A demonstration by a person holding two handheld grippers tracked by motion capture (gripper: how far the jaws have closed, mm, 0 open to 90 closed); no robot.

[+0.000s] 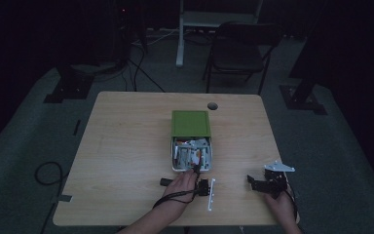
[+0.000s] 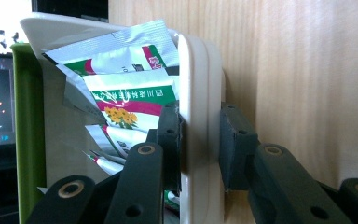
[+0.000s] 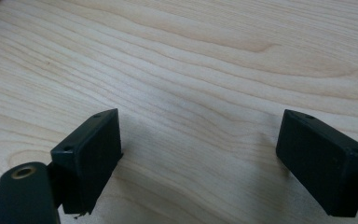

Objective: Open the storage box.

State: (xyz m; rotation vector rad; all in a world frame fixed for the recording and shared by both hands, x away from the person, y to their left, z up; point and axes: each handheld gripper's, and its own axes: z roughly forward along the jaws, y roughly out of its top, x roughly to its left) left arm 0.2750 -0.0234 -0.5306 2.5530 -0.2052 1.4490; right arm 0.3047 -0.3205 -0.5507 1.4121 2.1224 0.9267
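Left gripper view showed the left gripper point(image 2: 199, 142) clamped on the white box's point(image 2: 193, 93) wall, printed foil sachets point(image 2: 126, 88) crammed inside; right gripper point(image 3: 198, 161) gaped empty beside the box.

Left gripper point(image 2: 200, 140) clamped, forearm reaching forward, right gripper point(image 3: 200, 163) jaws wide apart

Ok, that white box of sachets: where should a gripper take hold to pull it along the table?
By the near end wall of the white box, as the left gripper does now: one jaw inside beside the sachets, one outside, coming from the person's side. The wall is thin and upright, and the green lid covers the far half.
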